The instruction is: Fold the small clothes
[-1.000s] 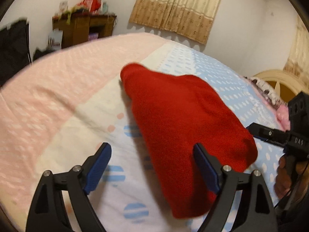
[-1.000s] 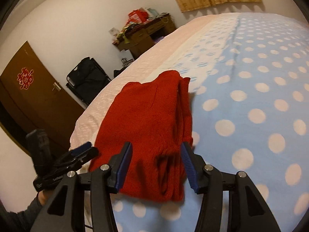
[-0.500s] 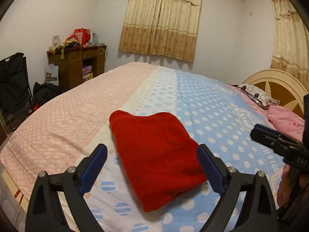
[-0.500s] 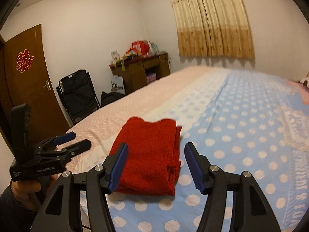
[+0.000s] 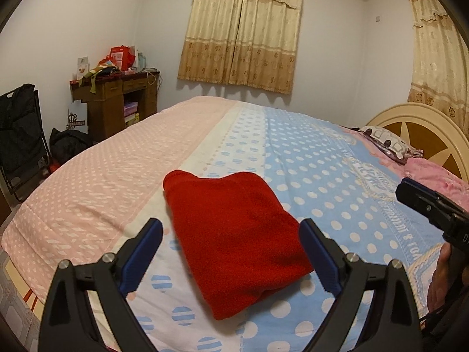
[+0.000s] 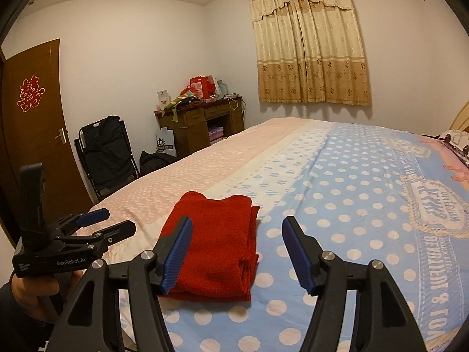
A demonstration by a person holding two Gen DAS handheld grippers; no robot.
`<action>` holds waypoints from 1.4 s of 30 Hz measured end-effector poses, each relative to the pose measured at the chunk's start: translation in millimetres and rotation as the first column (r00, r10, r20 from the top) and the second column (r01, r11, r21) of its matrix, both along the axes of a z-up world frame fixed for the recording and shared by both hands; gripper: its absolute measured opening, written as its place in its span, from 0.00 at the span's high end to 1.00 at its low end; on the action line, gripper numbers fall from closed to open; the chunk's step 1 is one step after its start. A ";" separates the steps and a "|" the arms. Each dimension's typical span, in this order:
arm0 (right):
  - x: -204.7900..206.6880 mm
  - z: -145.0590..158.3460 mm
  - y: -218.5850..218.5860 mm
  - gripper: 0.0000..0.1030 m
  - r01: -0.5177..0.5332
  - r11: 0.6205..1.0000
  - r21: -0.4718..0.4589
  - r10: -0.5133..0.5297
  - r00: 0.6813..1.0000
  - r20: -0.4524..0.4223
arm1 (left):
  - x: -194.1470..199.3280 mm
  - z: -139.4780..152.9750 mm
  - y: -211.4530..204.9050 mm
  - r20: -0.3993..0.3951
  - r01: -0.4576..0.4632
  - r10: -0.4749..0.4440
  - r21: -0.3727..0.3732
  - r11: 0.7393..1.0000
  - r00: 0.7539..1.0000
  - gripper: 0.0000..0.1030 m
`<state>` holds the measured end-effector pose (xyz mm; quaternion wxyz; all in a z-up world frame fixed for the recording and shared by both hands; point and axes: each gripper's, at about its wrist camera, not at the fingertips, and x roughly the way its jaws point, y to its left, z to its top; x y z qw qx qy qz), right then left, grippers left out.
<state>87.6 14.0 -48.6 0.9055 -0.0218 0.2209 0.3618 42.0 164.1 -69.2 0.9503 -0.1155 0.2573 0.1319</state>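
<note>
A red knitted garment (image 5: 234, 234) lies folded into a compact rectangle on the bed near its front edge; it also shows in the right wrist view (image 6: 217, 246). My left gripper (image 5: 231, 255) is open and empty, held above and short of the garment. My right gripper (image 6: 237, 252) is open and empty, also held back from the garment. Each gripper shows in the other's view: the right one (image 5: 422, 205) at the right edge, the left one (image 6: 99, 226) at the left.
The bed (image 5: 322, 176) has a pink, white and blue polka-dot cover. A headboard (image 5: 419, 129) and pillows (image 5: 387, 143) are at the right. A cluttered wooden desk (image 6: 202, 120), a black folding chair (image 6: 105, 155) and a brown door (image 6: 32, 135) stand beyond the bed.
Both grippers have pulled up and back from the folded garment, so it looks smaller and more of the room shows. The garment has stayed in place.
</note>
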 end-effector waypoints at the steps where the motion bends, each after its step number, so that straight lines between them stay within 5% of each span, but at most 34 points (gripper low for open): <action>1: -0.1 0.0 0.2 0.37 0.002 1.000 0.002 -0.002 1.000 0.002 | -0.1 0.2 -0.8 0.001 0.002 -0.002 0.001 1.000 1.000 0.04; 28: -8.9 -0.7 -4.0 0.36 0.002 1.000 0.010 -0.003 1.000 0.008 | 2.4 -0.9 -5.2 -0.038 -0.003 0.005 0.054 0.999 0.999 0.02; 42: -23.4 6.6 -4.3 0.36 -0.020 0.999 0.026 0.018 0.998 0.062 | -8.8 16.2 4.6 0.035 -0.068 0.064 0.113 0.991 0.997 0.00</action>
